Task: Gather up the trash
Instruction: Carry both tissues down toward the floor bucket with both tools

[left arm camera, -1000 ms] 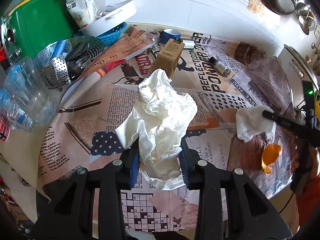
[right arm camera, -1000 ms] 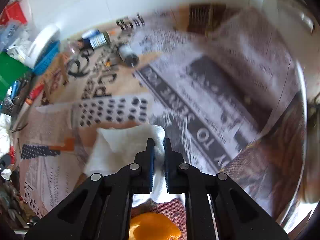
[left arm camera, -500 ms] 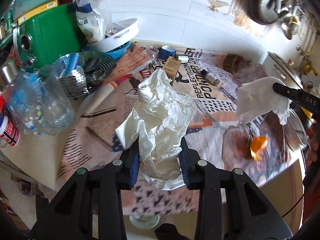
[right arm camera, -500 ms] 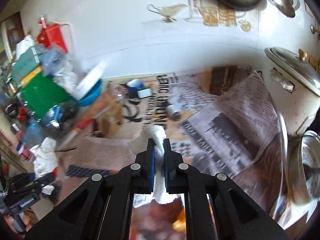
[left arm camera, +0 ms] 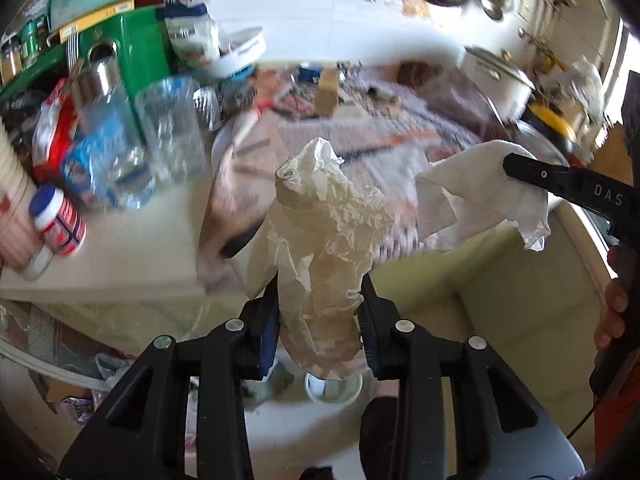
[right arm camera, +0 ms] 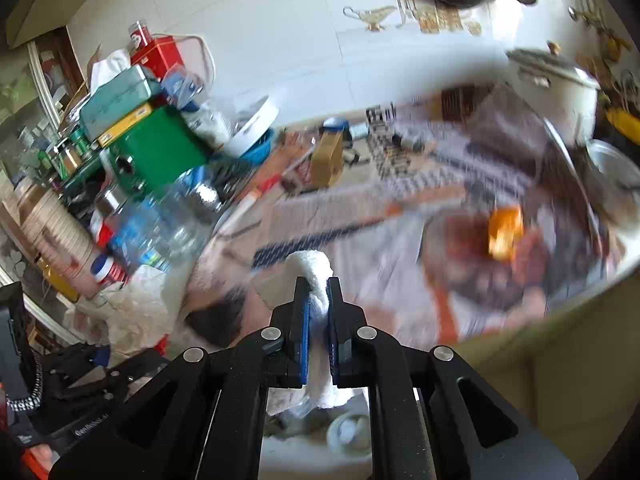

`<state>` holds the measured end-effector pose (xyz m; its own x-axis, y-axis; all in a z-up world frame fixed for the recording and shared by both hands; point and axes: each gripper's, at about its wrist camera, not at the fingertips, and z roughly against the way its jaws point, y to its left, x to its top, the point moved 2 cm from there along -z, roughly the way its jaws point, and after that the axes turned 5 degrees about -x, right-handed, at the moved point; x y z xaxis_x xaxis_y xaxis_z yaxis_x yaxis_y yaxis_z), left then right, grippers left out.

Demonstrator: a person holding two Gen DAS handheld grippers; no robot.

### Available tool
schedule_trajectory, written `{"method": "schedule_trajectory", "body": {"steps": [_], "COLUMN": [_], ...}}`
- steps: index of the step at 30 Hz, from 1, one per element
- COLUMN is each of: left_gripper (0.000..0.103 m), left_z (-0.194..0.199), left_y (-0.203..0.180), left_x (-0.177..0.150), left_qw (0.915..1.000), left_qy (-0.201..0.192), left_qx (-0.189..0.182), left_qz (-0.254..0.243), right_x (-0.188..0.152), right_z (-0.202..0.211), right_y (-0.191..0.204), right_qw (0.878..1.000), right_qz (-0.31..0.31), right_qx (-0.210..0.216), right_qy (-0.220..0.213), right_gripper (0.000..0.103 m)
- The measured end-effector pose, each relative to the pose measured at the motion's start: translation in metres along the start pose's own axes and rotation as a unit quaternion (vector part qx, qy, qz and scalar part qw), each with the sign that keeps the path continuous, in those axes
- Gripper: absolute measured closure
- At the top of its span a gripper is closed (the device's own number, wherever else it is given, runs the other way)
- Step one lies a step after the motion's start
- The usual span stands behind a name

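Observation:
My left gripper (left arm camera: 318, 320) is shut on a big wad of crumpled white paper (left arm camera: 324, 232) and holds it in the air off the table's front edge. My right gripper (right arm camera: 317, 312) is shut on a white paper towel (right arm camera: 314, 270), also lifted off the table. In the left wrist view the right gripper (left arm camera: 516, 168) shows at the right with the towel (left arm camera: 476, 188) hanging from it. An orange peel (right arm camera: 504, 232) lies on the newspaper-covered table (right arm camera: 380, 216).
Clutter stands at the table's left: a green box (left arm camera: 136, 52), clear plastic bottles (left arm camera: 120, 152), a small white jar (left arm camera: 56, 224). A brown carton (right arm camera: 328, 156) and a white pot (right arm camera: 560, 80) stand further back. A small white cup (left arm camera: 334, 390) sits on the floor below.
Both grippers have pulled back and up from the table with their paper. The table now sits farther off, and the floor and the table's front edge show below the fingers.

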<state>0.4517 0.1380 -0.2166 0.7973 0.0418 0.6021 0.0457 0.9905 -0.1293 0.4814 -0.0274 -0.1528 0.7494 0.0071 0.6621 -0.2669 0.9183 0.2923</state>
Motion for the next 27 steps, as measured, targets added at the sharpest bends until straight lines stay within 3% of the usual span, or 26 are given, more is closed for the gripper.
{"method": "schedule_trajectory", "body": {"steps": [7,12,19,27], "left_gripper": [0.069,0.069,0.069,0.069], "left_z": [0.000,-0.028,-0.122,-0.254], "left_y": [-0.001,-0.004,-0.010,-0.006], "left_x": [-0.054,-0.093,-0.165,-0.253], "left_qw": [0.9982,0.9950,0.9831,0.9649], "left_qy": [0.057,0.096,0.167,0.227], "left_qx": [-0.018,-0.022,-0.015,-0.011], "left_qz": [0.001,0.017,0.073,0.132], "right_x": [-0.056,-0.101,-0.165,-0.246], "right_z": [0.005,-0.017,-0.075,-0.175], "right_y": [0.019,0.014,-0.023,-0.081], "right_qw": [0.998,0.995,0.986,0.975], "right_qz": [-0.010,0.000,0.009,0.025], "right_qx": [-0.005,-0.003,-0.004,-0.028], "right_qy": [0.054,0.101,0.164,0.220], "right_gripper": [0.096,0.096,0.096,0.096]}}
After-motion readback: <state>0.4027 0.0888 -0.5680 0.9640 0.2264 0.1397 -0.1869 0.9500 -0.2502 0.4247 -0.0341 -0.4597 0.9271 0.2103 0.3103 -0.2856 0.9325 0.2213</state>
